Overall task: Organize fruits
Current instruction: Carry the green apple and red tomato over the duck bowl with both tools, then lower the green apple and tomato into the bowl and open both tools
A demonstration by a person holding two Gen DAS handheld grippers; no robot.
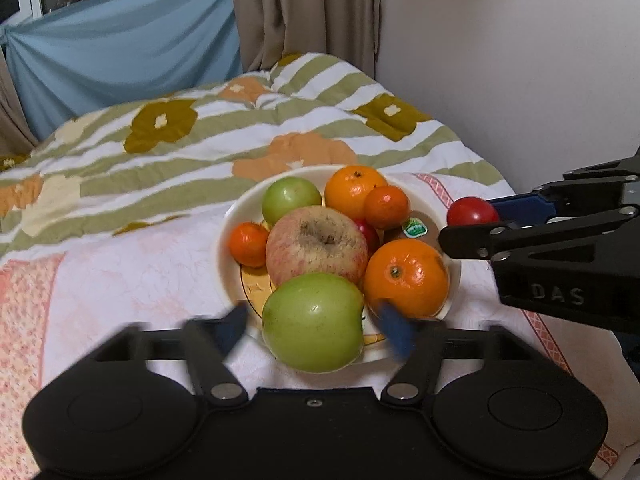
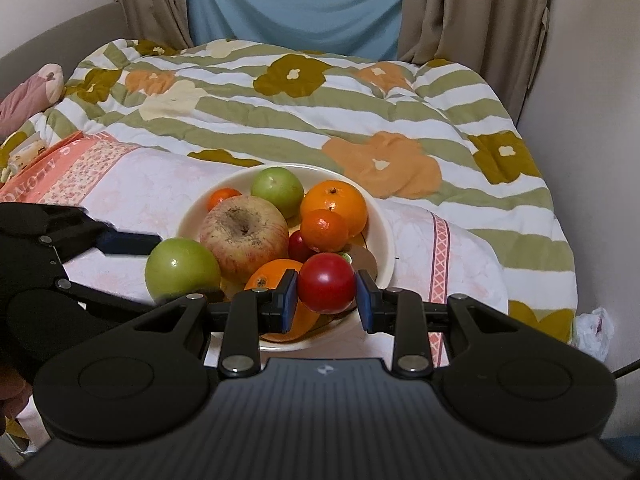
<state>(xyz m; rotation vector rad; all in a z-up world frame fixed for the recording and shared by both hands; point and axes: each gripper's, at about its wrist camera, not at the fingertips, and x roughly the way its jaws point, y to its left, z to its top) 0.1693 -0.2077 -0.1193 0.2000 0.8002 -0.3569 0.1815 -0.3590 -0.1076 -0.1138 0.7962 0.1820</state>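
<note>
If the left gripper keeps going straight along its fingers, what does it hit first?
Most likely the large green apple at the near rim of the bowl; it sits between the open left gripper fingers. Behind it lies the big reddish apple. Depth is hard to judge.

I see, between my right gripper's blue pads: red fruit | ahead: cream bowl, green apple, orange citrus | beyond: quilt, green-white stripes, orange and olive flowers | backdrop: blue cloth
</note>
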